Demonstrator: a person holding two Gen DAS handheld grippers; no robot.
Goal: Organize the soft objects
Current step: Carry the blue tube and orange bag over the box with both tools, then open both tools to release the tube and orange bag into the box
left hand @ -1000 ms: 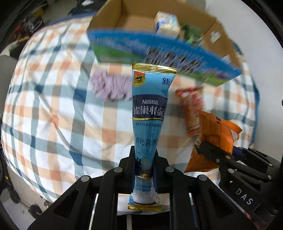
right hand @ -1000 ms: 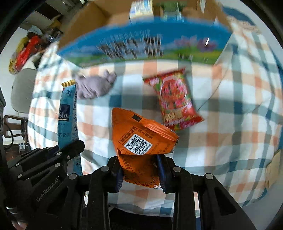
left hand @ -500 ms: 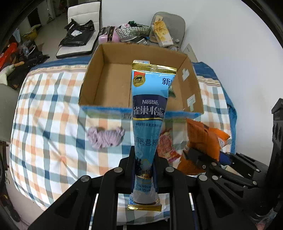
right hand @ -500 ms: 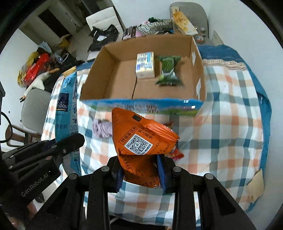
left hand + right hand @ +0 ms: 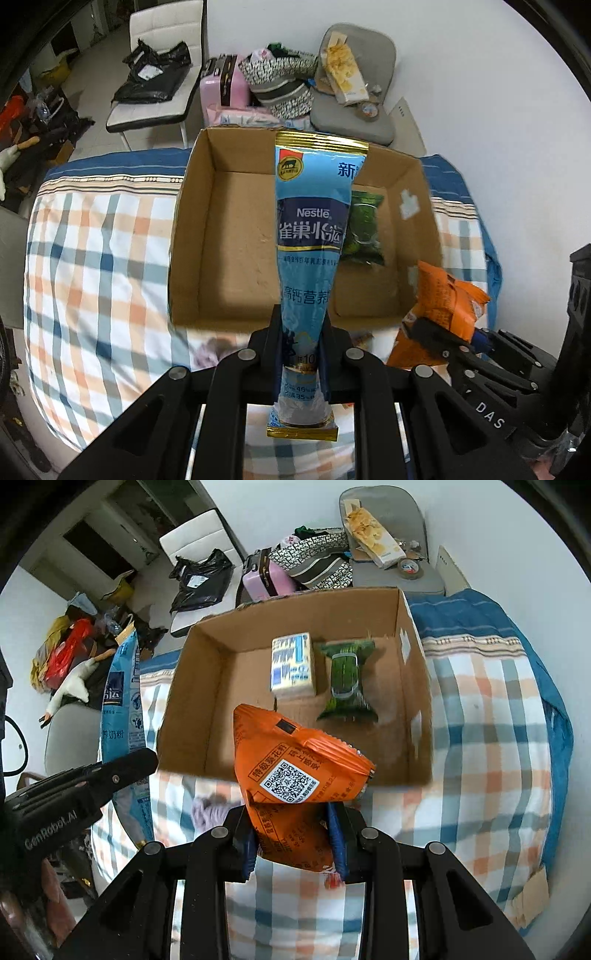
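The left gripper [image 5: 301,354] is clamped on the lower end of a tall light-blue foil milk-powder pouch [image 5: 314,236], which stands upright in front of the open brown cardboard box [image 5: 192,229]. The right gripper [image 5: 293,834] is pinched on a crumpled orange plastic snack bag [image 5: 295,771], held over the box's near edge. Inside the box, a white-and-blue carton [image 5: 293,668] and a green wrapped packet [image 5: 345,679] lie side by side toward the right wall, leaving the left half of the floor bare. The box sits on a checked orange, blue and white bedspread [image 5: 487,746]; a small mauve cloth [image 5: 207,808] lies just before the near wall.
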